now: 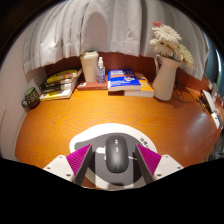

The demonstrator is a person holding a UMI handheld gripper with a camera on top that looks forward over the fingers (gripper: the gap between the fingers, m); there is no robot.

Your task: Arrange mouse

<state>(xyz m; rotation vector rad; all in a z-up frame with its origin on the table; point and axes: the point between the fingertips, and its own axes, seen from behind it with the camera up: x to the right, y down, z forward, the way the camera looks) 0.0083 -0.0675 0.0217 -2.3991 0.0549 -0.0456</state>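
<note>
A dark grey computer mouse lies on a pale mouse mat on the orange-brown wooden desk. My gripper is open around it. The mouse stands between the two fingers, with a gap at each side between it and the magenta pads. It rests on the mat by its own weight. Its near end is hidden below the fingers.
Along the back of the desk stand a stack of books, a white carton, a blue book pile and a pale vase of dried flowers. A dark mug sits at the far left. A curtain hangs behind.
</note>
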